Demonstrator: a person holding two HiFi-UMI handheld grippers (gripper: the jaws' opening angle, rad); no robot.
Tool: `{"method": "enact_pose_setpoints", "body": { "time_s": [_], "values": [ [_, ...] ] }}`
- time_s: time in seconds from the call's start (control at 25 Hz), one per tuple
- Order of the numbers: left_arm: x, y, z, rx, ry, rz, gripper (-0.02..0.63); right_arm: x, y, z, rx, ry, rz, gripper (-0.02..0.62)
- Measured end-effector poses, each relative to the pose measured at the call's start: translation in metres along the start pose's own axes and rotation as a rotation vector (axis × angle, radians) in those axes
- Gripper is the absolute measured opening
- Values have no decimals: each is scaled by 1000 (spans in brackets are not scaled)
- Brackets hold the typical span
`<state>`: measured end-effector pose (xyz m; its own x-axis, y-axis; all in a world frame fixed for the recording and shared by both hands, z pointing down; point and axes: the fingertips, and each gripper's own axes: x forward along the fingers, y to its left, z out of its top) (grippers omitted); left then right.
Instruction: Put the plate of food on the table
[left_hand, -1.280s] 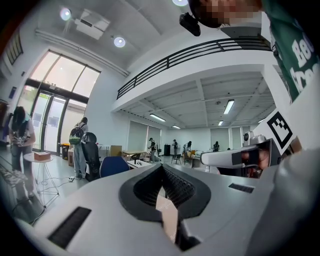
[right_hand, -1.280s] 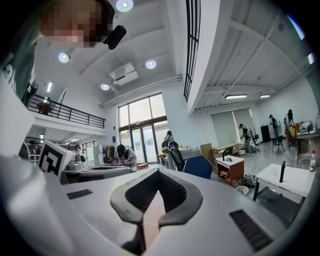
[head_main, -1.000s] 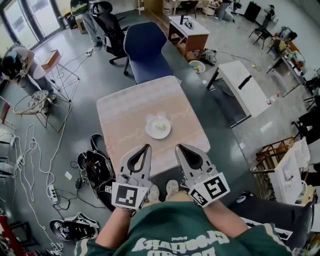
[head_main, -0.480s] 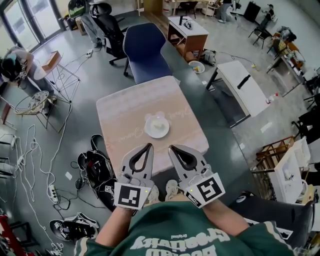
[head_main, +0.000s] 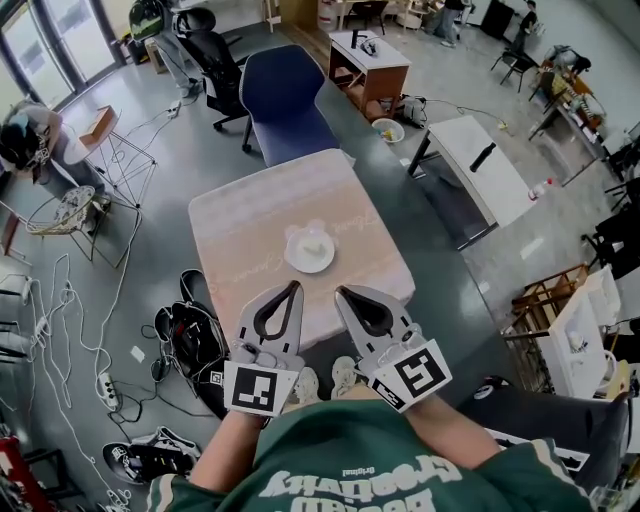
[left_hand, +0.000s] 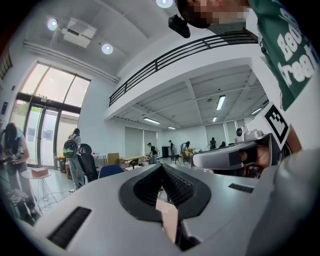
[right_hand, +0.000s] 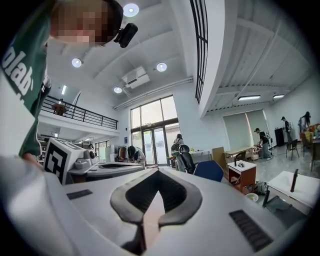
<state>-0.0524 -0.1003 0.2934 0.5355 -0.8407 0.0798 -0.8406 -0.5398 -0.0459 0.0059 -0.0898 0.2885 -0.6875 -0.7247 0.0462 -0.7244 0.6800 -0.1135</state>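
And there's the plate (head_main: 309, 250), sitting flat on the pale surface (head_main: 240, 215), near the middle and a little toward the person, with a small pale bit of food on it. Neither tool touches it. The left tool (head_main: 293, 290) hangs just short of the near edge, jaws pressed together with nothing between them. The right tool (head_main: 342, 293) sits beside it, jaws likewise closed and empty, and both point up and out into the room instead of down at the plate. Judging by that, the placing looks done: the plate is down, level and free of any grip. All that seems left is to draw the hands away.
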Motion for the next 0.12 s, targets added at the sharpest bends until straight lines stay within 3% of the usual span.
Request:
{"method": "enact_pose_setpoints", "body": {
  "time_s": [0.12],
  "values": [
    [0, 1, 1, 0, -1, 3, 9, -1, -1, 0, 4, 0, -3, 12]
  ]
}}
